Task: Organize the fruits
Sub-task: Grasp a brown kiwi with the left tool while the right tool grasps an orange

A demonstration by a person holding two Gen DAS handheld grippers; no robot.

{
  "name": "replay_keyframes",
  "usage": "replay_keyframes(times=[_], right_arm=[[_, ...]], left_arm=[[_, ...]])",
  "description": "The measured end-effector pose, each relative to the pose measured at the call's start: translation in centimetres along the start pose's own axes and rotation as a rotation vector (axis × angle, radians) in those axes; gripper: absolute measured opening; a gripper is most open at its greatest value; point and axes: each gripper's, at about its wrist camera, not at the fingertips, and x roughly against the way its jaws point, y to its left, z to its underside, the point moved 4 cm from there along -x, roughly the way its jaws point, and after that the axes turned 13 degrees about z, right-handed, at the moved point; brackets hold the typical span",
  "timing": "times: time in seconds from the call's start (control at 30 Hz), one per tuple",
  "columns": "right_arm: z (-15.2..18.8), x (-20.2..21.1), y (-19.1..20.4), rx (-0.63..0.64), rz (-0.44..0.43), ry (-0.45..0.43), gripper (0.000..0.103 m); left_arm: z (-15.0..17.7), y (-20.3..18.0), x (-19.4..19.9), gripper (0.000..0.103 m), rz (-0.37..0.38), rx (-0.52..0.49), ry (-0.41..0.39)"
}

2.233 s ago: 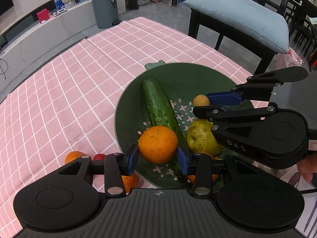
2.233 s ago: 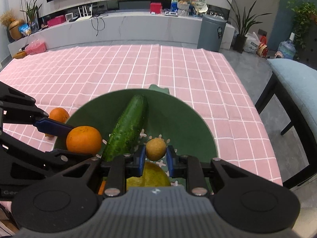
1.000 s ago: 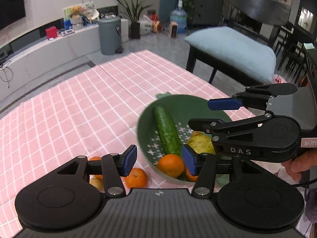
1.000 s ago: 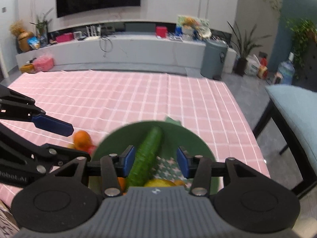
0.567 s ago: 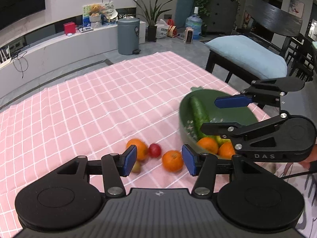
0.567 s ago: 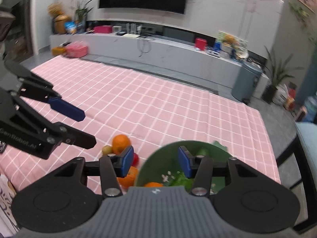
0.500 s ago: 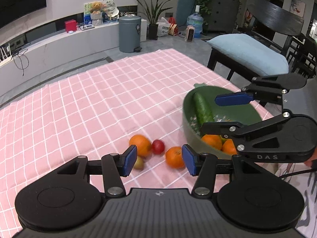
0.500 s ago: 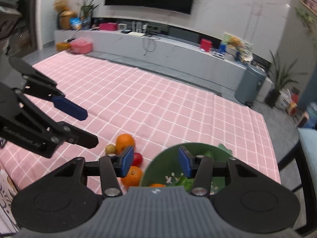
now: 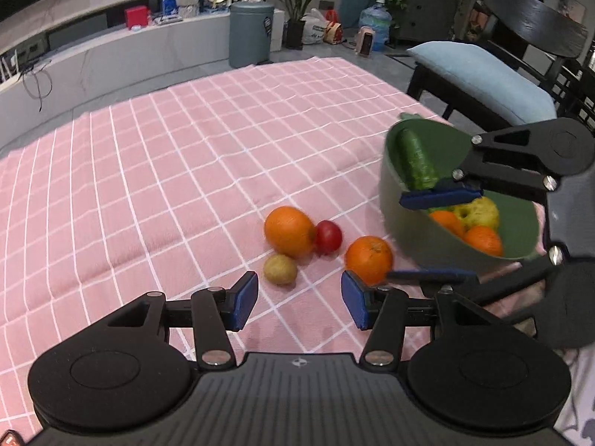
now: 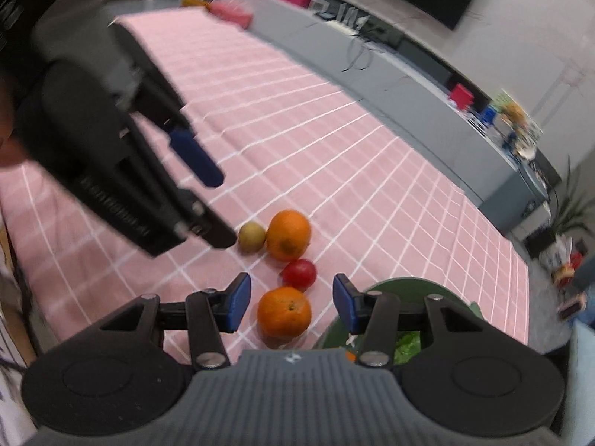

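A cucumber [image 9: 416, 160] in the green bowl [image 9: 416, 238] is shown only by the left view; both grippers' fingers [image 9: 245, 299] stand released, the right closing, around nothing.

— Hidden in the left wrist view: part of the cucumber [image 9: 415, 158] and the yellow-green fruit [image 9: 479, 212], behind the right gripper [image 9: 435, 238]. Near wall of the green colander [image 9: 416, 238] smeared by motion.

— Same colander [image 10: 405, 290] in the right wrist view: mostly covered by the gripper body, only a rim arc and a scrap of green inside. Contents impossible to tell there.

— Whole right wrist view blurred. Left gripper [image 10: 217, 206] a dark smear, lower fingertip lost against the small brownish fruit [image 10: 252, 237]; touching or apart, cannot say.

— Shelf items [image 10: 515, 126] beyond the pink tablecloth [image 10: 334, 141] too blurred to name.
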Motion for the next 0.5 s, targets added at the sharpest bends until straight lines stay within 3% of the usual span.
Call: replay_keyframes(times=[0.2,0.5], right_arm=[[0.9,-1.6,2.6,0.228,0.032,0.014,0.045],[1.4,-3.6,3.5,0.381,0.037,0.053,0.044]], left_arm=[[0.3,0.9,-2.1,0.056,0.004,0.006,0.014],[0.5,2.5,-4.0,0.055,0.031,0.053,0.025]])
